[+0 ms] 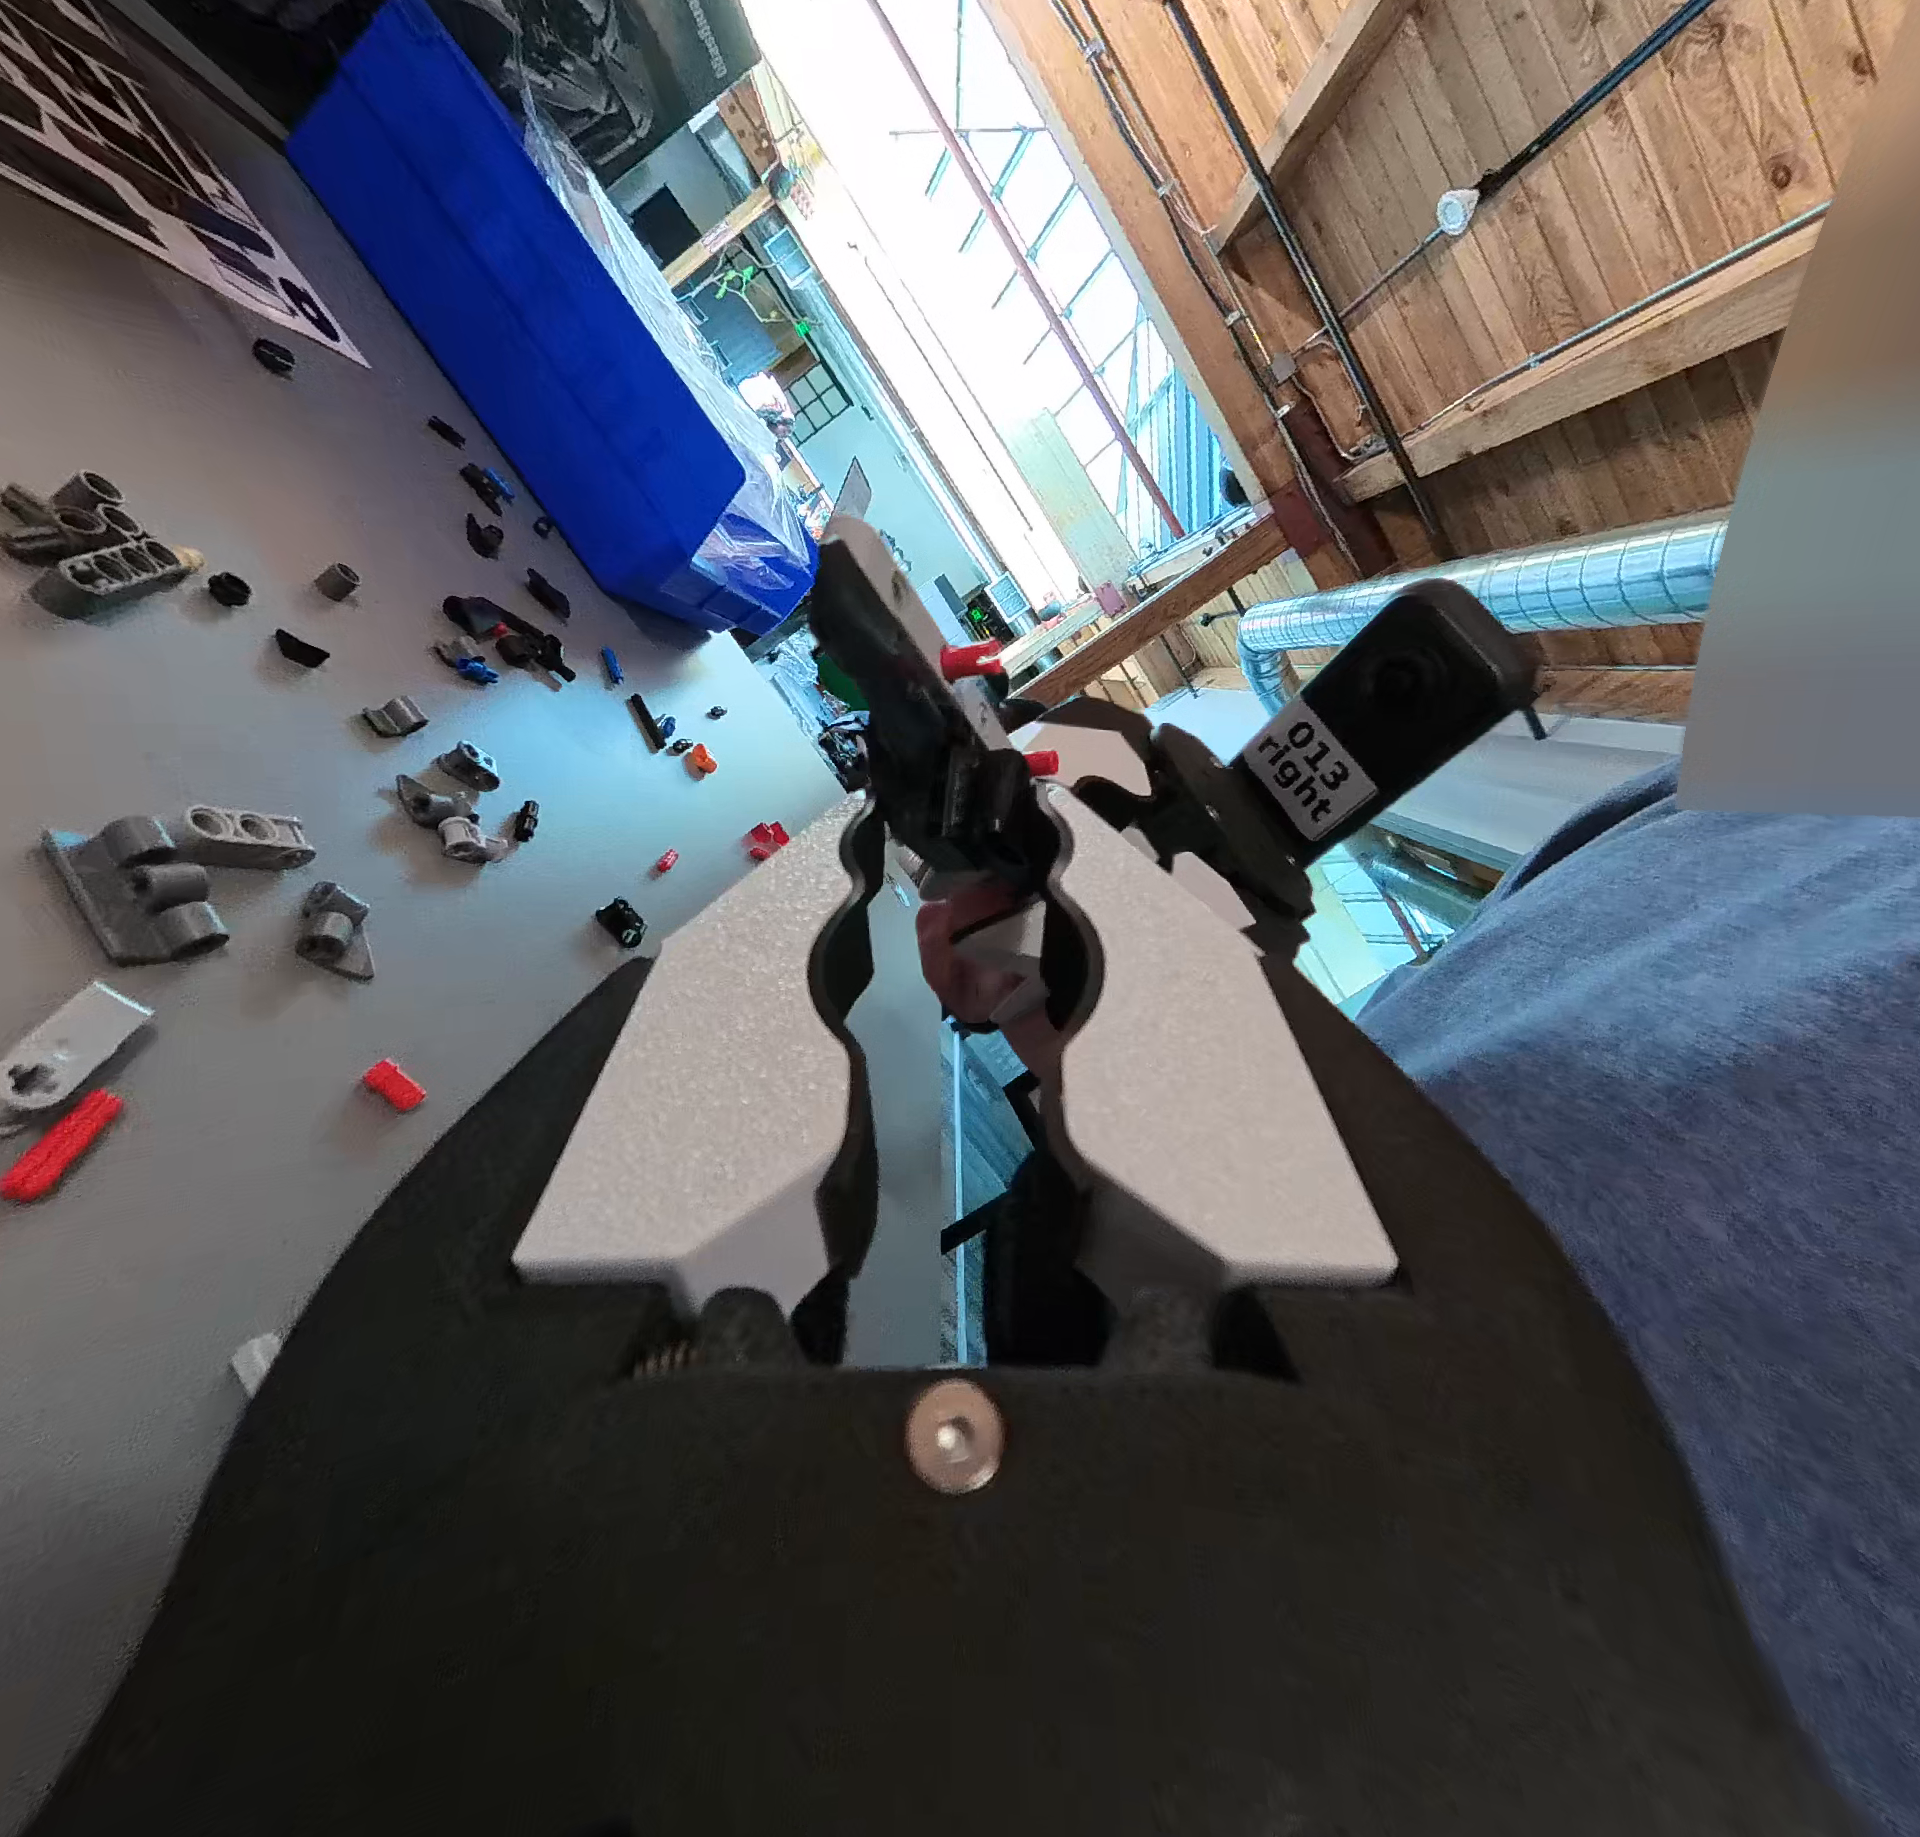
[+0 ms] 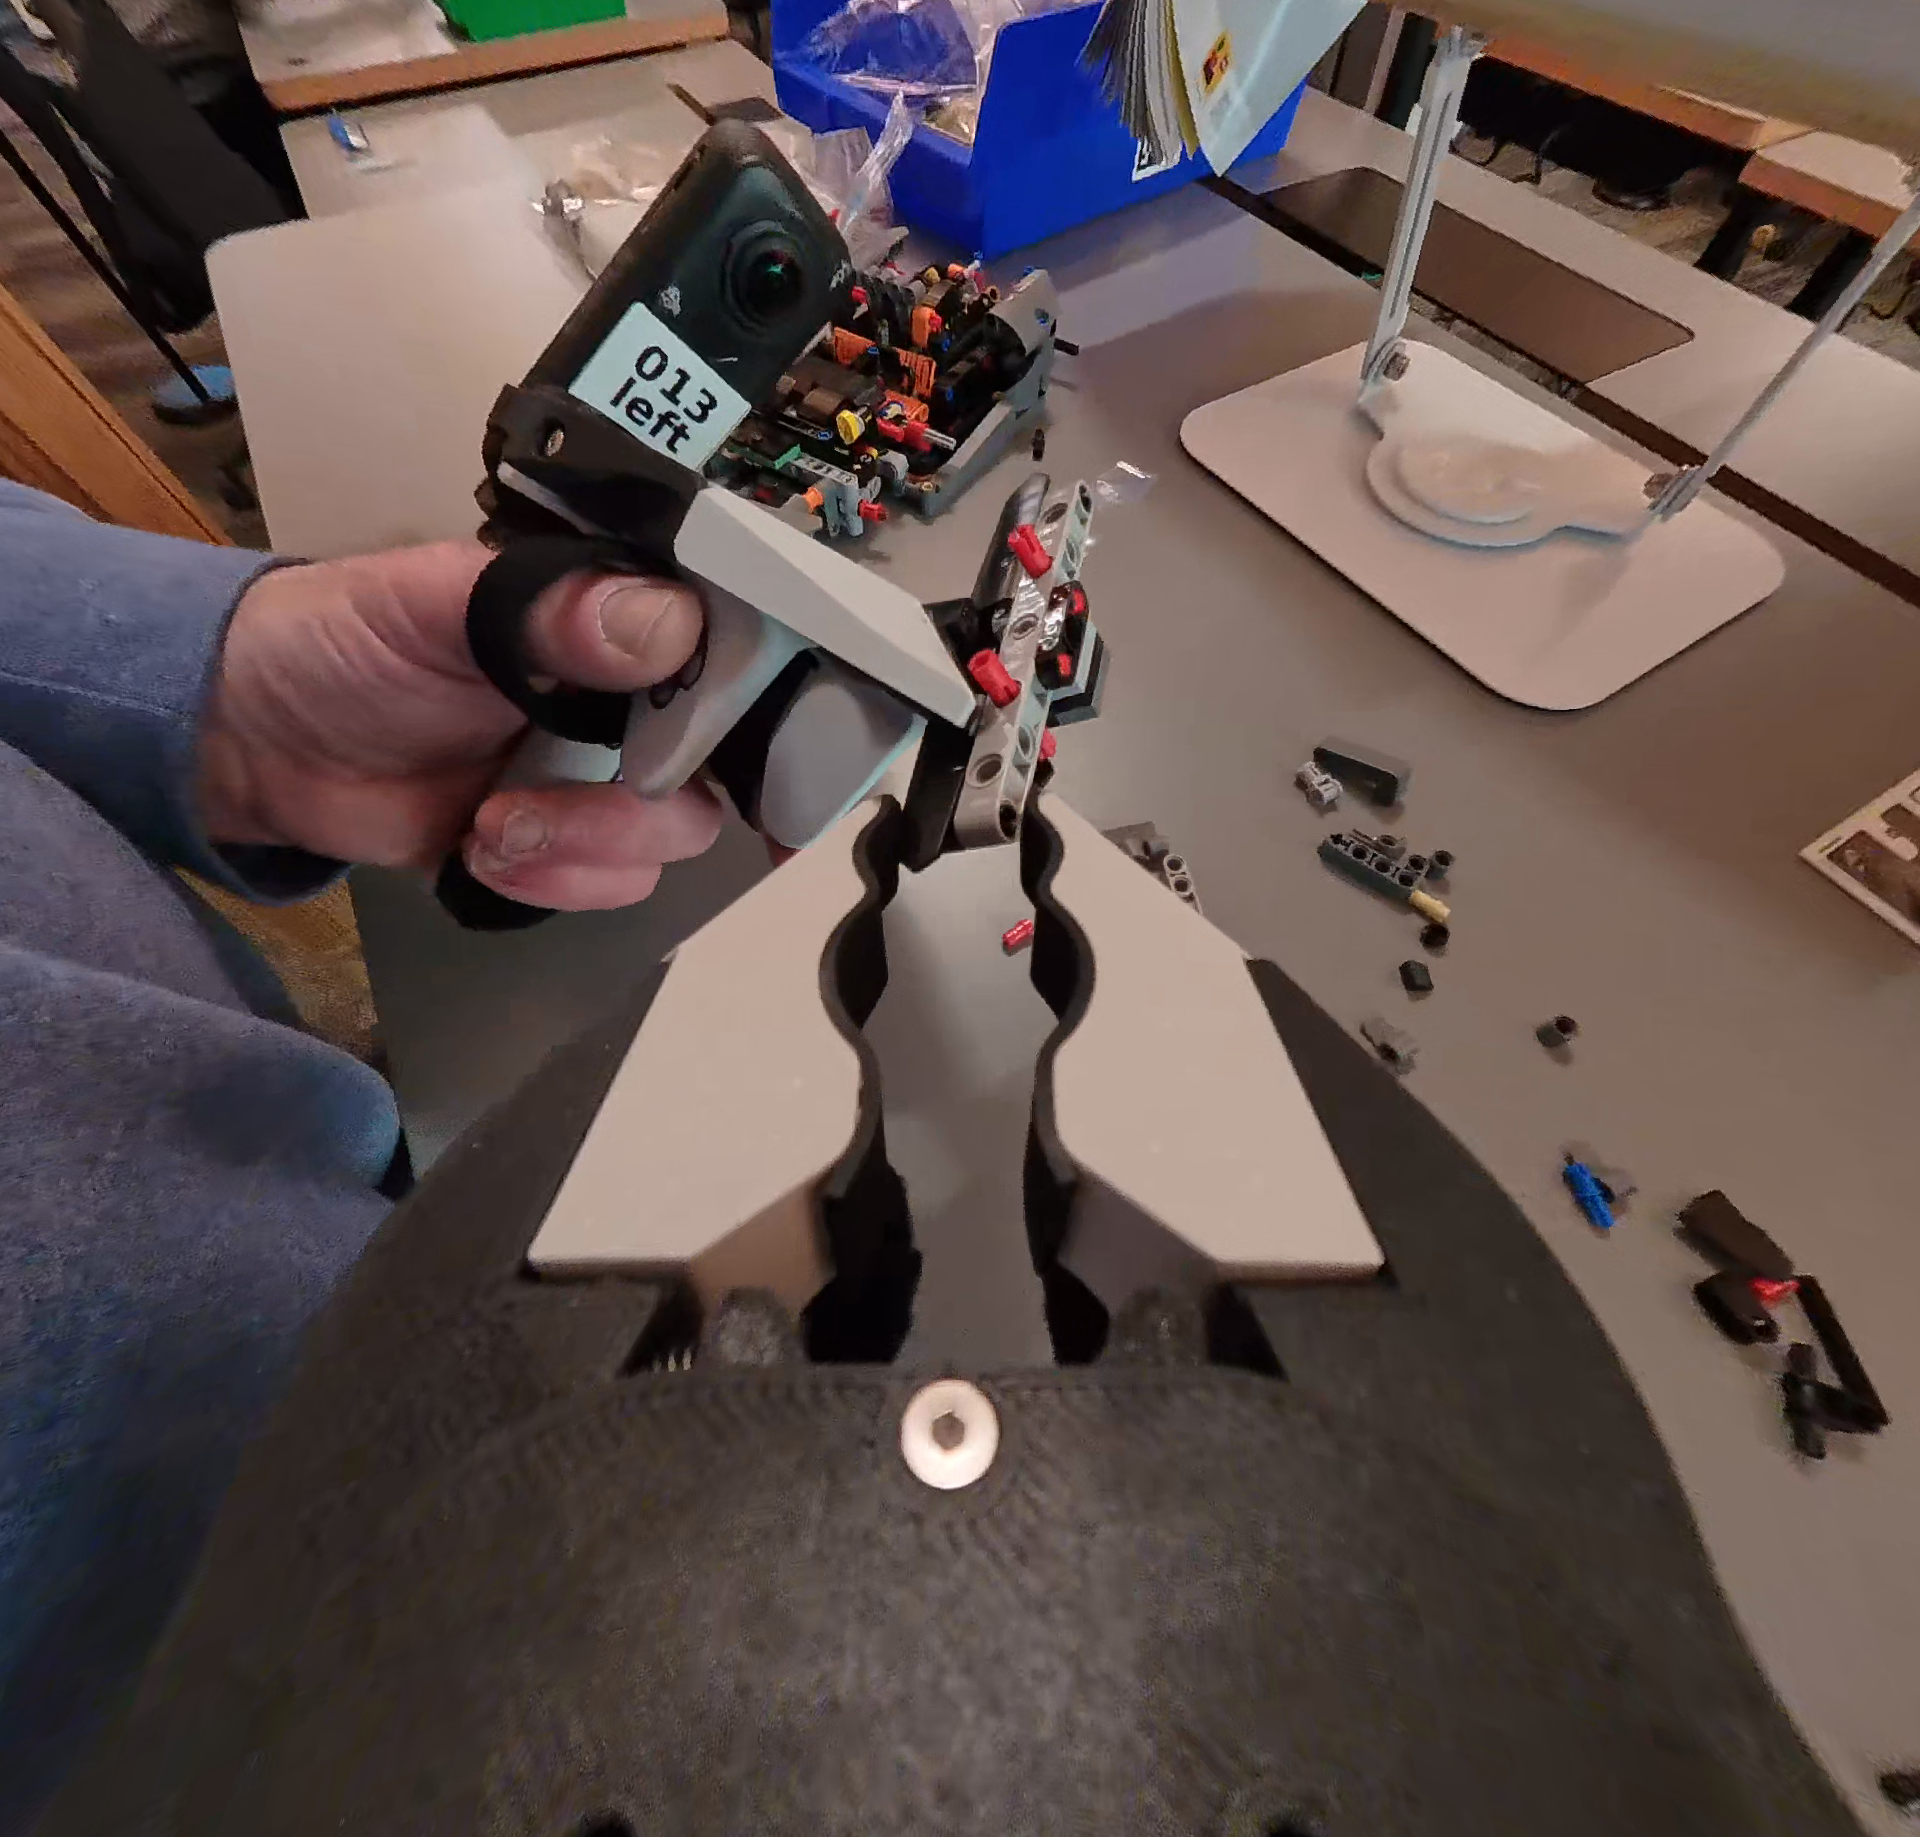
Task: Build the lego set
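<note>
I am working over a wide grey matte table (image 2: 1299, 686), where a white metal stand with a flat rounded base (image 2: 1475, 530) is sitting at the far right. A deep blue plastic bin (image 2: 1029, 125) stuffed with clear bags is standing at the far edge, and just in front of it a large, densely built black, grey and orange lego model (image 2: 914, 385) is resting on the table.

I am gripping the left gripper (image 2: 961, 691) in a bare hand (image 2: 416, 707), and its grey fingers are pinching a small lego sub-assembly: a light grey holed beam on black parts with red pins (image 2: 1023, 665). My right gripper (image 2: 956, 831) is clamping the lower end of that same beam, so the piece is hanging in the air between both tools, above the table.

Loose small grey, black, red and blue lego parts (image 1: 249, 852) are lying scattered on the tabletop, well apart from one another.
</note>
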